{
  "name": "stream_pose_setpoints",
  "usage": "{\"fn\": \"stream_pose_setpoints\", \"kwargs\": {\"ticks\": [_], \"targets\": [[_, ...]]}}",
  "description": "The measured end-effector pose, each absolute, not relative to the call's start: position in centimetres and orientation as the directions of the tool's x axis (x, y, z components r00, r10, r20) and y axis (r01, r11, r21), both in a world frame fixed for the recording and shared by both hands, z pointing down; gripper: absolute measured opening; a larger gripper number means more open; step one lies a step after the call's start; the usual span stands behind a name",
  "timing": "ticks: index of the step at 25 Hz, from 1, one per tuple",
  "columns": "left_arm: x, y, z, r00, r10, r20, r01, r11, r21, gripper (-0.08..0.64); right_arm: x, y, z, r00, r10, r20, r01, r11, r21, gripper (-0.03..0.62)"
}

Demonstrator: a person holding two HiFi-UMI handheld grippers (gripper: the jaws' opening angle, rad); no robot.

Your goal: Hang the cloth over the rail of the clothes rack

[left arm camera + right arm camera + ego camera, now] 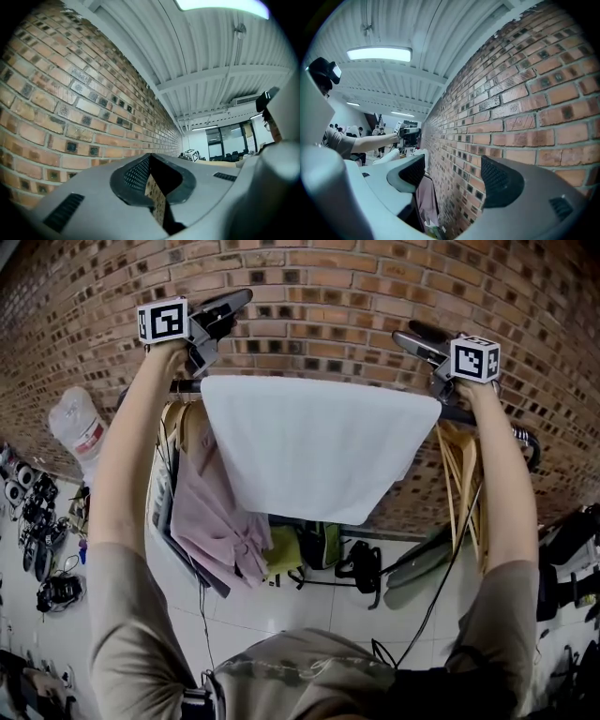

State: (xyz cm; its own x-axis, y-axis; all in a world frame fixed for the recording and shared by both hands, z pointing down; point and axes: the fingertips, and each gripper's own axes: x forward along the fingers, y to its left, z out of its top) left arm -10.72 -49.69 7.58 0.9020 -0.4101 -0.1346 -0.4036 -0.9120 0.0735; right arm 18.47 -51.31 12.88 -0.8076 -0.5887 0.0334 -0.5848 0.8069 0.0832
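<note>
**White cloth [314,451] draped over rack rail [185,385]; both claws up beside the brick wall [319,277].**

Left claw [150,158] shut, pads together, nothing between. Right claw [452,174] wide, empty, only bricks beyond. Cloth spread along the rail between the two claws, front edge hanging free, neither claw gripping it. Around and behind it: pink garment [211,512] hung at left, wooden hangers [459,470] at right, green bag [309,545] and dark bag [361,563] on the floor below, large plastic bottle [80,432] far left. Middle of rail hidden under the cloth. Lower rack masked by cloth, garment and the person's arms. Small dark items along the left edge too small to tell.
</note>
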Motion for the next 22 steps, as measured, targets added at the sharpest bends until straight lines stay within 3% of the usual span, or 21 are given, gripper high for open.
{"fn": "stream_pose_setpoints", "kwargs": {"ticks": [7, 13, 22], "targets": [[-11.0, -46.1, 6.8, 0.914, -0.379, -0.144, -0.379, -0.925, 0.029, 0.007, 18.8, -51.0, 11.5, -0.838, -0.543, -0.044, -0.544, 0.829, 0.13, 0.377], [-11.2, -43.2, 8.7, 0.929, -0.358, -0.093, -0.353, -0.933, 0.067, 0.006, 17.2, -49.8, 11.5, -0.867, -0.498, -0.035, -0.497, 0.855, 0.151, 0.377], [-12.1, -41.2, 9.6, 0.908, -0.416, -0.037, -0.417, -0.909, 0.002, 0.007, 16.6, -47.9, 10.4, -0.881, -0.469, -0.051, -0.469, 0.859, 0.207, 0.377]]}}
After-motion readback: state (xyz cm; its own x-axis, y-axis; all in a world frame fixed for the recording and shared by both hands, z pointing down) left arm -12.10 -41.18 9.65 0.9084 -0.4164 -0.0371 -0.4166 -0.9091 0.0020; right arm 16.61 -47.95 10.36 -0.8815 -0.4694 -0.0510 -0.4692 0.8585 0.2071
